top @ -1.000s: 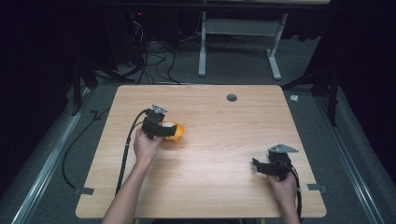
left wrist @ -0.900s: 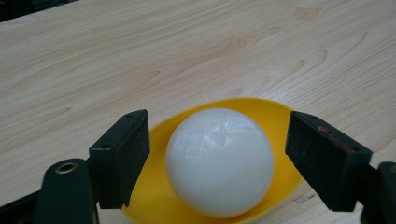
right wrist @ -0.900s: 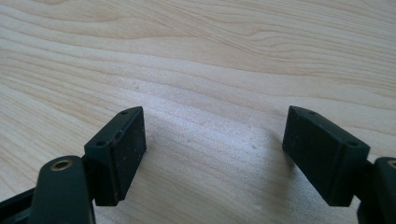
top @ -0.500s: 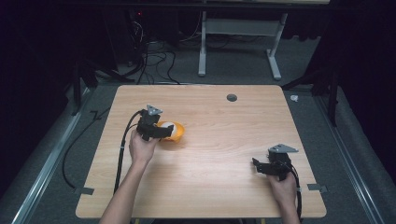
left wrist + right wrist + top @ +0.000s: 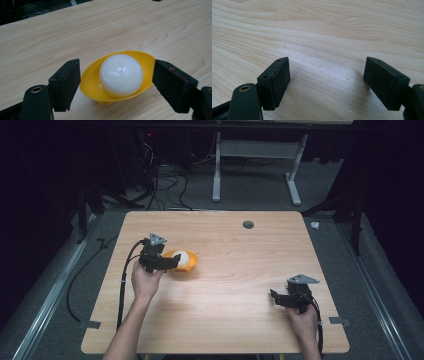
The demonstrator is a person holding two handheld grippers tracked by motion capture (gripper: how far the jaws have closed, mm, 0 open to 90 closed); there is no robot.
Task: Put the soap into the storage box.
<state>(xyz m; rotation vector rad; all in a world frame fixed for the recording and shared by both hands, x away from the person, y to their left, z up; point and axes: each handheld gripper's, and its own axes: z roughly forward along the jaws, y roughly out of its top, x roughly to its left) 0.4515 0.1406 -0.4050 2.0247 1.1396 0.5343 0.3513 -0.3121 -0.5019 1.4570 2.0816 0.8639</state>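
Fingers [image 5: 65, 83] of the left gripper [image 5: 117, 82] stand wide either side of the yellow bowl [image 5: 92, 82] holding a white ball [image 5: 121, 75]; closing squarely on the rim would avoid tipping it; right gripper [image 5: 332, 82] gapes empty over the counter [image 5: 324, 30].

Overhead view; gripper cameras close, table-level

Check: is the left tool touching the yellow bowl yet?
Apart. In the left gripper view the left tool is open, its jaws flanking the yellow bowl with wood showing on both sides. The white ball sits in the bowl.
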